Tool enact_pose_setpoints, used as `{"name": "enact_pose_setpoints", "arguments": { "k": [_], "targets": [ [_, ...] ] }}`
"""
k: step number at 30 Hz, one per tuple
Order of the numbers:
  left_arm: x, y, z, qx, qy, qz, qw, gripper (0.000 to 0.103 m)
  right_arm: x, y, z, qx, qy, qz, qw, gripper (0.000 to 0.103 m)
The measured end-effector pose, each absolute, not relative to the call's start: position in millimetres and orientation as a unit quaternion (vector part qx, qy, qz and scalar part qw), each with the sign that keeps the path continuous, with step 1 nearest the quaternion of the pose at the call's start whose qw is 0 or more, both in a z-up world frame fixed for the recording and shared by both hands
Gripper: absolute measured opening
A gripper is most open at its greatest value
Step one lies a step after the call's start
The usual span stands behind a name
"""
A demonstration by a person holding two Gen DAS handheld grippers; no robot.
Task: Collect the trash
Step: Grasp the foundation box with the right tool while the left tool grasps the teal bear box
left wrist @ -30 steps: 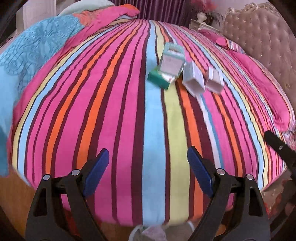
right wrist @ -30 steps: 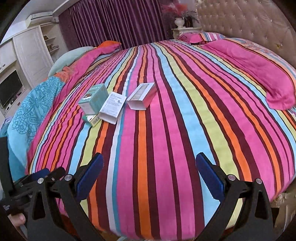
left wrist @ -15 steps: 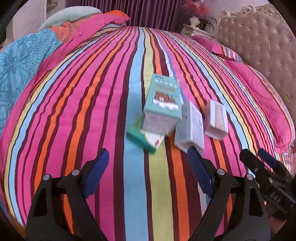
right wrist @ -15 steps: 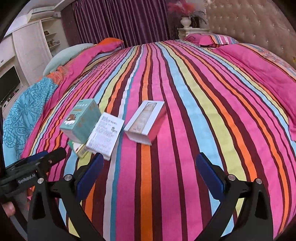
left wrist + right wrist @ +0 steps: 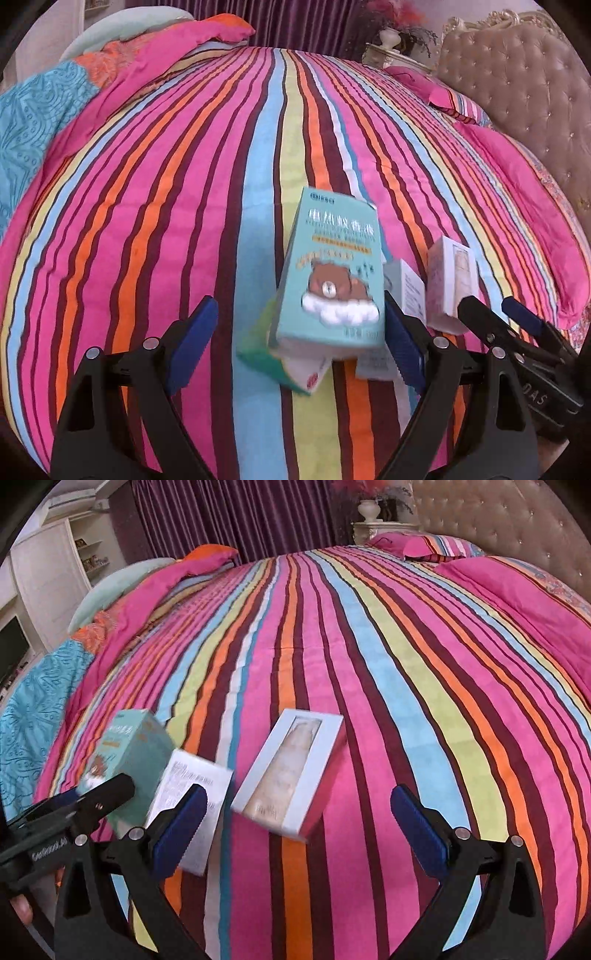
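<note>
As seen from my left wrist view, the left gripper (image 5: 299,339) has its fingers spread wide and empty, framing the teal box (image 5: 330,280) printed with a bear, which rests tilted on a green-and-white box (image 5: 284,363) on the striped bed (image 5: 166,206). Just beside it to the right lie a white printed box (image 5: 408,291) and a white window box (image 5: 452,284). My right gripper (image 5: 517,325) shows at the lower right edge, near the window box.

From my right wrist view, the right gripper (image 5: 295,827) is likewise wide apart and holds nothing. The white window box (image 5: 288,775) lies flat on the bed (image 5: 406,664) between its fingers and slightly ahead; the white printed box (image 5: 192,797) sits just behind the left finger, with the teal box (image 5: 129,760) beyond it. The left gripper (image 5: 85,805) enters from the left, near the teal box.

I judge the step to be the approach to the first pick. Next move: advance each gripper until a box sits between the pads, then close; the tilted teal box may slip off its support.
</note>
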State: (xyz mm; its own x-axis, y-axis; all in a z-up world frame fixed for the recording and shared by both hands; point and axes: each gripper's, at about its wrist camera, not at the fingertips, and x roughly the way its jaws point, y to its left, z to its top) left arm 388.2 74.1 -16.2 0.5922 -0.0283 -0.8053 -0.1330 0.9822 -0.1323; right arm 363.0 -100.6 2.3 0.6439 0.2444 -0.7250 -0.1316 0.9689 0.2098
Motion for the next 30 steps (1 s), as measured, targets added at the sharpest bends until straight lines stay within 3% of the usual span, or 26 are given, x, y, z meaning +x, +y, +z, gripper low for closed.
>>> {"name": "enact_pose_setpoints", "arguments": {
  "k": [7,9,11,15,16,30],
  "targets": [
    [408.8,80.7,-25.3,-0.088,0.458,0.032,0.884,0.084,391.0,-87.1,-10.6,0.045,0.438,0.069,0.895,0.095],
    [411.6,82.8,-28.6,-0.092,0.460,0.029,0.882,0.077,397.0,-82.4,-13.8,0.036,0.442,0.066,0.894,0.095],
    [414.0,85.5,-33.1,-0.100,0.467,0.028,0.878,0.052,401.3,-79.0,-15.1,0.026,0.441,0.061,0.895,0.086],
    [414.6,90.5,-35.2,-0.112,0.466,0.028,0.877,0.052,407.9,-78.9,-18.2,0.040,0.459,0.082,0.884,0.066],
    [413.9,91.5,-34.7,-0.111,0.465,0.030,0.878,0.052,407.9,-79.7,-16.8,0.043,0.458,0.087,0.883,0.055],
    [353.7,101.5,-2.0,-0.127,0.427,0.035,0.895,0.049,357.0,-129.9,6.6,0.039,0.433,0.077,0.897,0.051]
  ]
}}
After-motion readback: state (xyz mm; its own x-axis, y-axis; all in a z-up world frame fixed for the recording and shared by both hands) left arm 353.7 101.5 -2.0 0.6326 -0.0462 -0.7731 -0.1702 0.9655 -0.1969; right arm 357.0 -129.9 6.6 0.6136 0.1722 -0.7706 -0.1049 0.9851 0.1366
